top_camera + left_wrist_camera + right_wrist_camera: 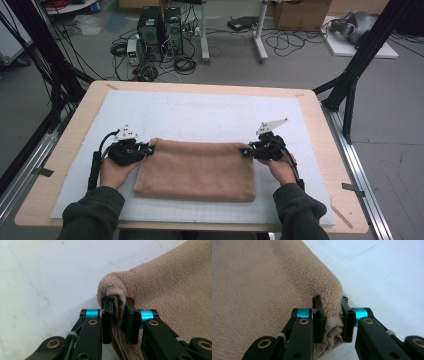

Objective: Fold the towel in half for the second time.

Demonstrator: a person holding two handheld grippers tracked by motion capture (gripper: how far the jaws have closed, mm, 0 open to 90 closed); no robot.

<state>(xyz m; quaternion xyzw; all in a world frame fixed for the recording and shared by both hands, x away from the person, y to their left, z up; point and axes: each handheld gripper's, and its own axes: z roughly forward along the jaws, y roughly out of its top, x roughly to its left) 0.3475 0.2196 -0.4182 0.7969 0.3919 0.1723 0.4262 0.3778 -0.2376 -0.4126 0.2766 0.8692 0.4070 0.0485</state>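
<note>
A folded tan towel point(197, 169) lies on the white mat in the middle of the table. My left gripper point(148, 148) pinches the towel's far left corner; in the left gripper view its jaws point(119, 301) squeeze the bunched layers of towel point(175, 290). At the far right corner my right gripper point(245, 150) does the same, and the right gripper view has its jaws point(331, 301) pressed into the towel point(262, 290) corner fold. Both hands rest low on the mat at the towel's ends.
The white mat point(200, 112) covers a wooden table point(325, 130). Black frame posts point(350, 85) stand at the table's left and right sides. Computers point(160, 32) and cables sit on the floor beyond the far edge.
</note>
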